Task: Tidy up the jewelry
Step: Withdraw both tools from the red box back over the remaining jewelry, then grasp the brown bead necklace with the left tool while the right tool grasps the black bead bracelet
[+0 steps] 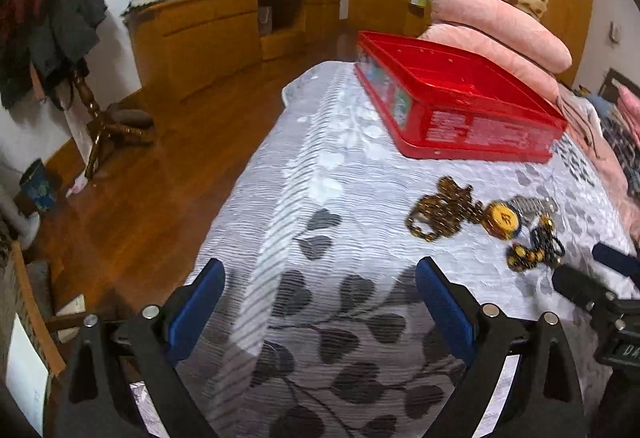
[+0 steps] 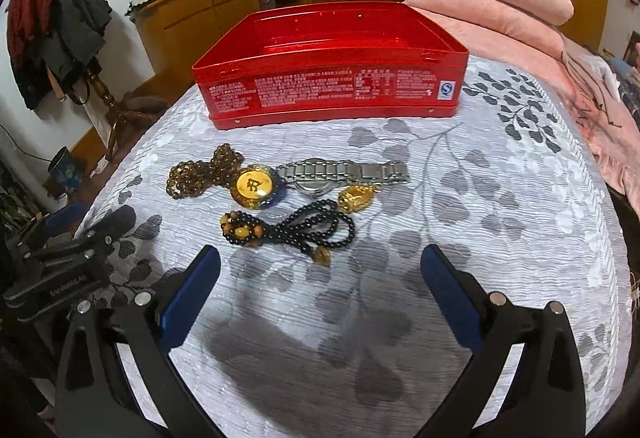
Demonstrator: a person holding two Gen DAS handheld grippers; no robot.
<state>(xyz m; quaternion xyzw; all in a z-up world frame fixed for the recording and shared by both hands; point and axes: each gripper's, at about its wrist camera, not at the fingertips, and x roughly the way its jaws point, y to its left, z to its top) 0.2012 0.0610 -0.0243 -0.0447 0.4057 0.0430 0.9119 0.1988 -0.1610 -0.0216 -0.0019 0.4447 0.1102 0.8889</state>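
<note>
Where readable, red tin (image 2: 332, 85) shows "S".

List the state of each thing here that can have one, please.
red tin box: open, no lid on, inside looks empty
silver watch: lying flat on the bedspread, outside the box
black bead necklace: bunched, outside the box
brown bead necklace: bunched, outside the box
left gripper: open, empty
right gripper: open, empty

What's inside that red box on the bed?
The red box is open, and the part of its floor that shows looks bare. The jewelry lies outside, on the bedspread. The near wall hides the box's front floor.
</note>
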